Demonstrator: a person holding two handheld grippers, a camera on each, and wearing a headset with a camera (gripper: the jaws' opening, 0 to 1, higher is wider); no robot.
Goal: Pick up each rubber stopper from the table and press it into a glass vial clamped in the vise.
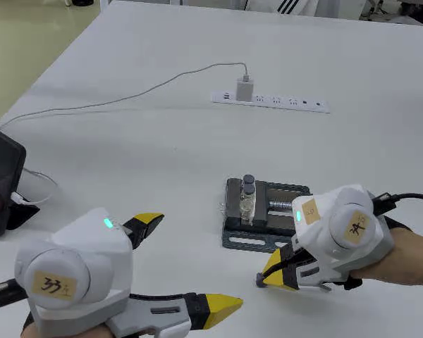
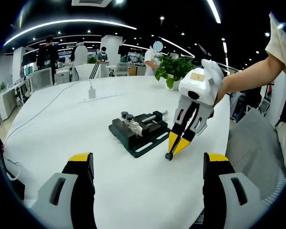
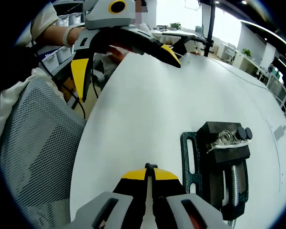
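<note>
A black vise (image 1: 268, 218) (image 2: 138, 131) (image 3: 219, 157) stands on the white table (image 1: 162, 141) and clamps two glass vials (image 1: 247, 201) (image 2: 132, 125) (image 3: 225, 138), each with a dark stopper in its mouth. My right gripper (image 1: 271, 273) (image 2: 174, 147) (image 3: 150, 172) is just in front of the vise, tips down at the tabletop, shut on a small dark rubber stopper (image 1: 259, 282) (image 2: 168, 155). My left gripper (image 1: 187, 264) (image 2: 147, 160) hangs open over the near left of the table, nothing between its yellow-tipped jaws.
A white power strip (image 1: 271, 101) with a plugged charger (image 1: 244, 89) and long cable lies beyond the vise. A dark device (image 1: 0, 176) sits at the left edge. A mesh chair (image 3: 33, 143) stands by the table's near edge.
</note>
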